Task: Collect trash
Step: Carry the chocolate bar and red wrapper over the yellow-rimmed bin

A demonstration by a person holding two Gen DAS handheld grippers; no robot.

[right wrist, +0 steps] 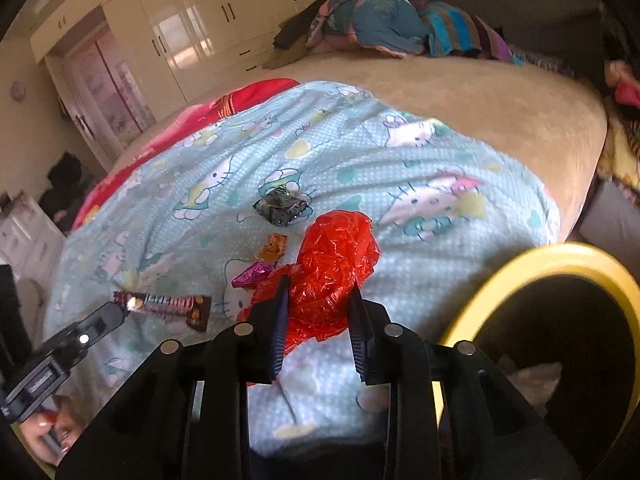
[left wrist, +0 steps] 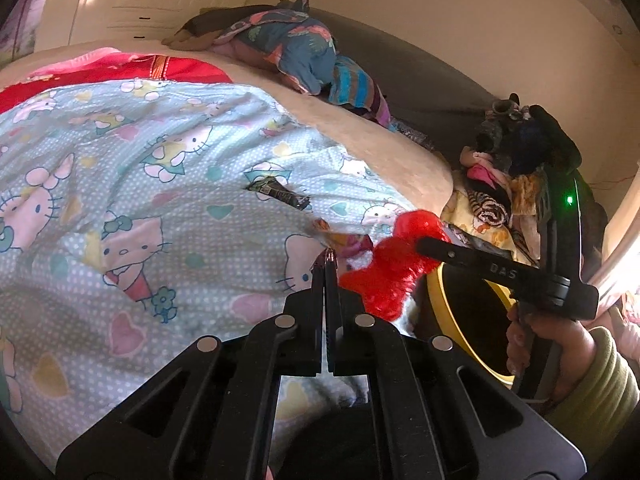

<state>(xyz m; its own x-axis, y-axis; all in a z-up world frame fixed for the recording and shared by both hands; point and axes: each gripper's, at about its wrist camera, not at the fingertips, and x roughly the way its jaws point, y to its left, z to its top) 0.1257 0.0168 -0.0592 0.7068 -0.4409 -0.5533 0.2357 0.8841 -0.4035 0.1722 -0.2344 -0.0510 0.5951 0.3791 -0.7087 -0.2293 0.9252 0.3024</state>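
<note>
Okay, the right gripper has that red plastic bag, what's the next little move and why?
Probably swing the right gripper a short way right, over the yellow-rimmed bin, then open. Its fingers are closed on the crumpled red plastic bag, held just off the Hello Kitty blanket, and the bin's open mouth sits right beside it. The other wrappers can wait.

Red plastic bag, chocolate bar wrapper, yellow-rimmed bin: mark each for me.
red plastic bag (right wrist: pixel 332 272): right wrist view, its crumpled middle.
chocolate bar wrapper (right wrist: pixel 168 307): right wrist view, its printed middle.
yellow-rimmed bin (right wrist: pixel 536 258): right wrist view, its upper rim.
</note>
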